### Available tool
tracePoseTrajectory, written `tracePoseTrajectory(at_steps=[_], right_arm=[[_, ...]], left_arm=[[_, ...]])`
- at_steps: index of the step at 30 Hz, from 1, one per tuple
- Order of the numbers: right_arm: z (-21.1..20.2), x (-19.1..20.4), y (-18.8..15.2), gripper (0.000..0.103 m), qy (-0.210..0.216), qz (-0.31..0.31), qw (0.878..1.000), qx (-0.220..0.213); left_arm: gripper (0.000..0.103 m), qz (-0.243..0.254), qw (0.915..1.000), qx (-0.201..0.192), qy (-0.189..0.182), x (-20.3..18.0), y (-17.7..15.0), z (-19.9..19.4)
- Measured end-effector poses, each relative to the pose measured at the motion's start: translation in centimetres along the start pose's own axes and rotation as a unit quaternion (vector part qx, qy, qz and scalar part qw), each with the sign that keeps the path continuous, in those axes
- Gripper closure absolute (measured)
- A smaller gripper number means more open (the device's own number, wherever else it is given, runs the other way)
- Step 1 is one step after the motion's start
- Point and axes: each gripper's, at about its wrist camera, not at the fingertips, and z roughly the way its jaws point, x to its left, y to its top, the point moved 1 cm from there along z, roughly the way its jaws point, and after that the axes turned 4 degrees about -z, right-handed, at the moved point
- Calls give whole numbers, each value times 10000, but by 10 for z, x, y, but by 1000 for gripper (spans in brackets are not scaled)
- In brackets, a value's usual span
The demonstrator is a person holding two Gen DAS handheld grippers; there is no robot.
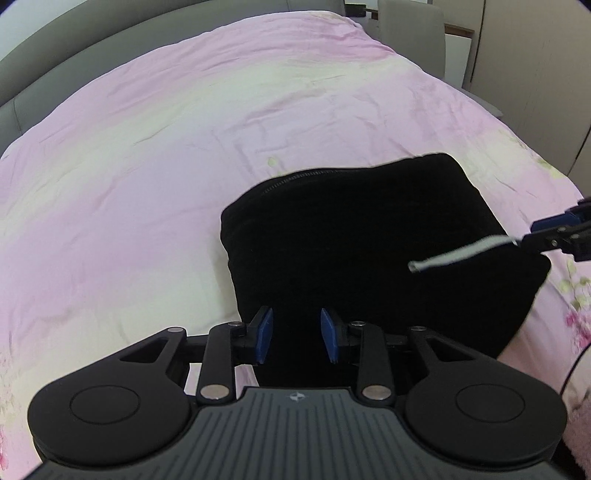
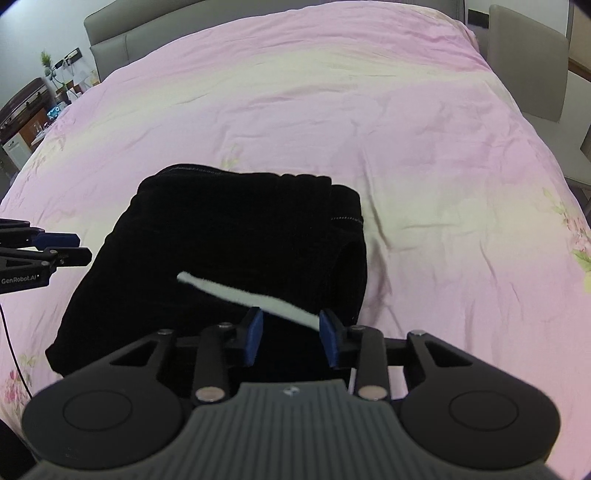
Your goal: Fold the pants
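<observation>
Black pants [image 1: 351, 240] lie folded into a thick rectangle on the pink bed sheet [image 1: 147, 184]. My left gripper [image 1: 296, 314] hovers over their near edge, jaws apart with nothing between the blue pads. In the right wrist view the pants [image 2: 229, 229] lie ahead and to the left. My right gripper [image 2: 291, 315] stands open above their near right corner. A white cord [image 2: 240, 295] clings to its right fingertip and sticks out leftward over the cloth. The left wrist view shows that cord [image 1: 461, 254] trailing from the right gripper [image 1: 543, 229]. The left gripper [image 2: 79, 245] enters at the left edge.
The sheet [image 2: 406, 147] is wrinkled, with flower prints near its edges. A grey headboard [image 2: 147, 33] runs along the far side. A grey chair [image 2: 528, 62] stands at the far right, a nightstand [image 2: 26, 118] with small items at the far left. A thin black cable [image 2: 11, 339] hangs at the left.
</observation>
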Motion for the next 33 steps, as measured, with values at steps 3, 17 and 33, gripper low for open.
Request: tracePoseTrajectory(at_steps=[3, 17, 33], right_arm=[[4, 9, -21, 73, -181, -201, 9996, 12], [46, -5, -70, 71, -142, 203, 9997, -64], [4, -5, -40, 34, 5, 124, 9999, -75]], left_arm=[[67, 45, 9999, 102, -8, -6, -25, -1], [67, -320, 9980, 553, -2, -7, -55, 57], [29, -174, 9998, 65, 40, 11, -30, 1]])
